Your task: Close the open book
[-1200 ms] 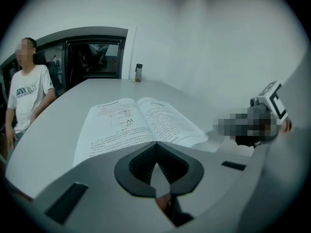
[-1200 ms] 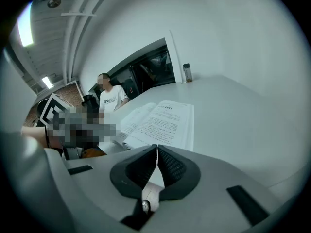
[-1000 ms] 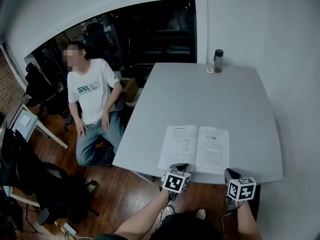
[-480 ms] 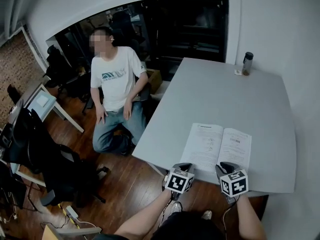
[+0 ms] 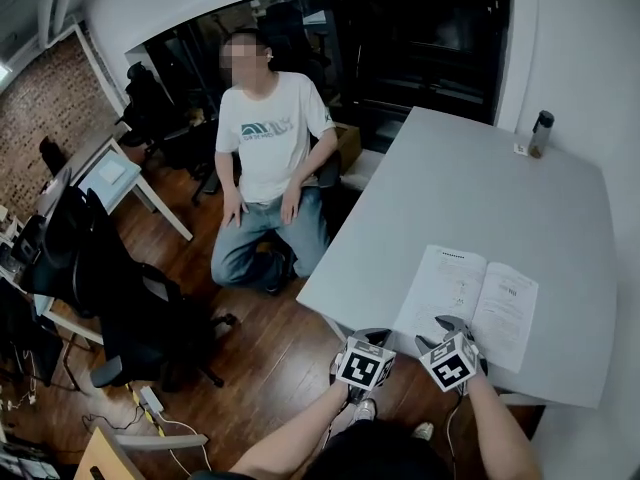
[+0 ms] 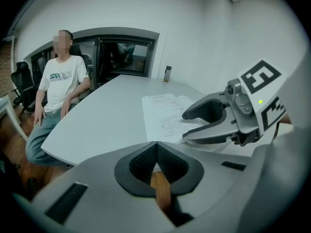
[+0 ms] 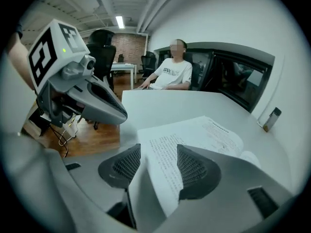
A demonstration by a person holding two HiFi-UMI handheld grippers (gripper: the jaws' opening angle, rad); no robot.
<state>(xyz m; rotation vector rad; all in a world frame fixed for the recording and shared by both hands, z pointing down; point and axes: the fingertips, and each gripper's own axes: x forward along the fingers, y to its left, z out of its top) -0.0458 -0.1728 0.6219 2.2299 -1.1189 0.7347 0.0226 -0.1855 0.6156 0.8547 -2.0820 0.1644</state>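
I have the open book point(image 5: 470, 298) lying flat near the front edge of the grey table point(image 5: 480, 183), its two pages spread side by side. My right gripper point(image 5: 447, 325) sits at the near edge of the left page; its jaws have just been opening and stand wide, with the page's edge between the pads but not pinched. My left gripper point(image 5: 368, 336) hangs just beside it, off the table's near edge, jaws pressed together on nothing.
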